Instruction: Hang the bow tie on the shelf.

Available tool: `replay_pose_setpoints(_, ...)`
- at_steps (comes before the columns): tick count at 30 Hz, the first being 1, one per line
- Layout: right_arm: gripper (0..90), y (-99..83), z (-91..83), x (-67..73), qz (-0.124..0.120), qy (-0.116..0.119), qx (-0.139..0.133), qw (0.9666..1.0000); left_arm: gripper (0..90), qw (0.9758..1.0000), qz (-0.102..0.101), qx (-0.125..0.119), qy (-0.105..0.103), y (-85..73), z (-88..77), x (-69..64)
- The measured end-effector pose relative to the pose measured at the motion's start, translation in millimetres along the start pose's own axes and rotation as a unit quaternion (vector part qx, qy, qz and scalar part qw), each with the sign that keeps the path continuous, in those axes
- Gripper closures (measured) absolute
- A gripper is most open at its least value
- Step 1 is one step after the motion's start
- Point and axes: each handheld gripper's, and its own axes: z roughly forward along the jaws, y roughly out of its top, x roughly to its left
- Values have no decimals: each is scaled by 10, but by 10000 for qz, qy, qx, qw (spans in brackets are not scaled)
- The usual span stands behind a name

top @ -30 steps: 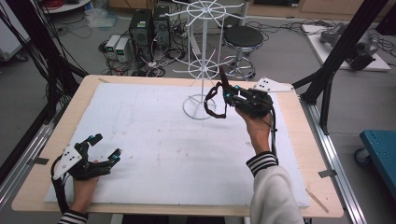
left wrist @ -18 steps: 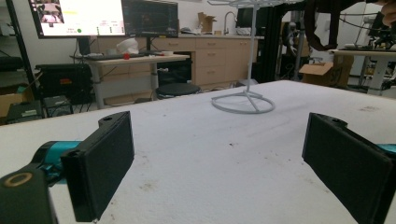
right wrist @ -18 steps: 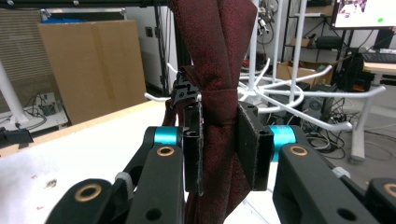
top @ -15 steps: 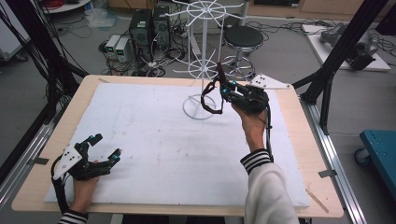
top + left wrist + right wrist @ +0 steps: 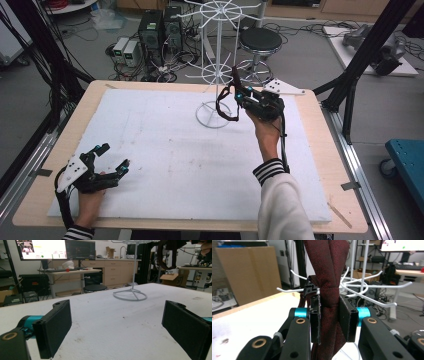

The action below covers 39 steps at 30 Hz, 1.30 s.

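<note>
Where the two black jaws of the right gripper meet at the centre of the right gripper view, they are closed on a folded dark red necktie, whose cloth rises from the pads to the top edge of that frame and also hangs below them. Immediately behind the tie, the white wire arms of a rotating rack fan out toward the right of that frame. In the high view the right gripper is held up at upper centre, close beside the rack's pole, with a dark loop of the necktie hanging above the rack's ring base. The left gripper rests at the lower left of the high view on the white-covered counter, its jaws spread wide and holding nothing; the left gripper view looks across bare counter toward the ring base. Assessment: the work in hand appears to be hanging the tie on a rack arm, not yet achieved. Risks: the hanging loop could catch on a lower arm or the base and drag the light rack, tipping it; the smooth cloth could slip through the pads if pulled against a wire; releasing before the loop is over an arm would drop the tie onto the counter.
</note>
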Motion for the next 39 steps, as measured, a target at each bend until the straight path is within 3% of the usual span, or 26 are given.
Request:
replay_pose_setpoints(12, 734, -115, 48, 12, 46, -408, 144, 9991, 95, 10000, -11, -5, -6, 0, 0, 0)
replay_pose_setpoints(27, 731, -288, 111, -53, 451, -551, 375, 9968, 95, 10000, -27, -6, -3, -1, 1, 1)
replay_pose_setpoints(34, 731, -372, 140, -74, 550, -610, 569, 9950, 95, 10000, -29, -6, -3, -1, 1, 1)
replay_pose_setpoints(39, 726, -393, 145, -75, 490, -654, 615, 9948, 95, 10000, -25, -6, -5, -1, 1, 3)
